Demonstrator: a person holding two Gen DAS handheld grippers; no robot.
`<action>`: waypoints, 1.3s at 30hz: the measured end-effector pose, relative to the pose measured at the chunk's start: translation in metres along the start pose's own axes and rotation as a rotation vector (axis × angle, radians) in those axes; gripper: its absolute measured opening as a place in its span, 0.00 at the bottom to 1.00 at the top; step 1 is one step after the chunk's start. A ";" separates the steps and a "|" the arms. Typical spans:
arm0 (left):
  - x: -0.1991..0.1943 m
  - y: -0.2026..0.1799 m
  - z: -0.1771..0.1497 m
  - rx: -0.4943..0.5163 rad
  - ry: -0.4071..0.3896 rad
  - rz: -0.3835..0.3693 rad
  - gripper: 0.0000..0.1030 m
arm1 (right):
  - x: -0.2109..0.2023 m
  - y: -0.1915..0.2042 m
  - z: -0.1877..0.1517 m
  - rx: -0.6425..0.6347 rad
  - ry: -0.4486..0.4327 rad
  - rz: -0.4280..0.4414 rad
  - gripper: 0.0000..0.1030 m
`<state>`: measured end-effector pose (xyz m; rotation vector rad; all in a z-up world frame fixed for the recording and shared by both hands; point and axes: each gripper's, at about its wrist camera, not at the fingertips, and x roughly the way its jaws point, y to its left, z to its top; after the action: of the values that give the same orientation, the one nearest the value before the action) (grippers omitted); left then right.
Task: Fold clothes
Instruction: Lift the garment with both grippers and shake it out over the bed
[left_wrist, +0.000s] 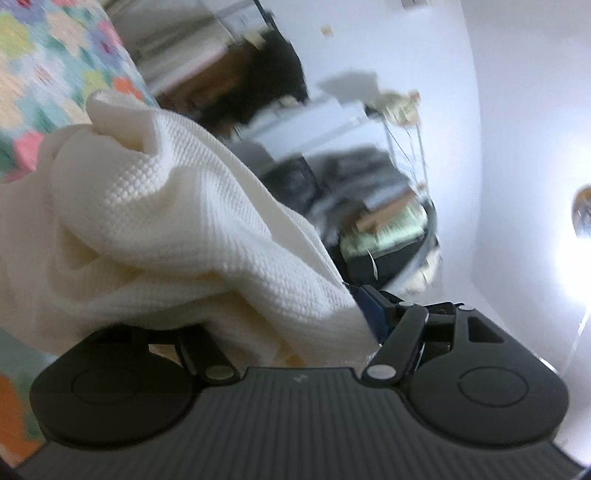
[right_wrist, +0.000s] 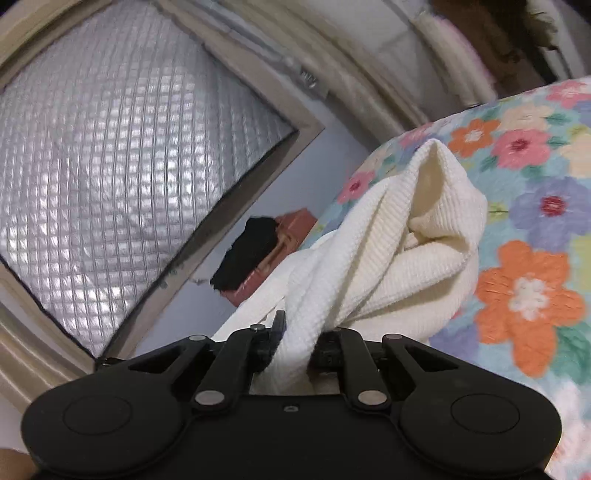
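**Both grippers held the white garment above the flowered bed cover**

The left gripper (left_wrist: 295, 325) was clenched on a white garment (left_wrist: 155, 229) with a small waffle texture. The cloth was bunched between its fingers and hid most of them; only one dark blue finger (left_wrist: 373, 314) showed at the right edge of the cloth. The garment rose in thick folds in front of the camera and covered the left half of the view. Behind it, at the upper left, a bed cover (left_wrist: 48, 66) with coloured flowers was visible, but blurred. On the right there was a white wall (left_wrist: 517, 110) and a blurred pile of room things.

The right gripper (right_wrist: 295, 343) was also closed on the white garment (right_wrist: 406, 251). A twisted band of the cloth passed between the two black fingers (right_wrist: 277, 332), and the rest stood up as a folded peak over the flowered bed cover (right_wrist: 528, 206). I could not tell whether the lower folds touched the cover. To the left a window (right_wrist: 110, 177) with a shiny silver grid sheet filled the view. Below it lay a reddish box (right_wrist: 291, 229) with a black thing (right_wrist: 247, 254) on it.
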<state>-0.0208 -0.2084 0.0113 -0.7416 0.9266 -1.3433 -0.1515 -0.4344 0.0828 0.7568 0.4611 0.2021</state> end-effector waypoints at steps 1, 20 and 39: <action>0.007 -0.009 -0.008 0.020 0.018 -0.005 0.66 | -0.015 -0.005 -0.003 0.013 -0.014 0.000 0.14; 0.062 -0.022 -0.043 0.313 0.138 0.382 0.26 | -0.090 -0.089 -0.015 -0.142 -0.079 -0.482 0.09; 0.007 0.035 0.026 0.337 -0.055 0.739 0.23 | -0.097 -0.119 0.015 -0.364 -0.250 -0.739 0.14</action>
<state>0.0184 -0.2136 -0.0084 -0.1366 0.7891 -0.7809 -0.2282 -0.5613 0.0410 0.2151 0.4226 -0.4857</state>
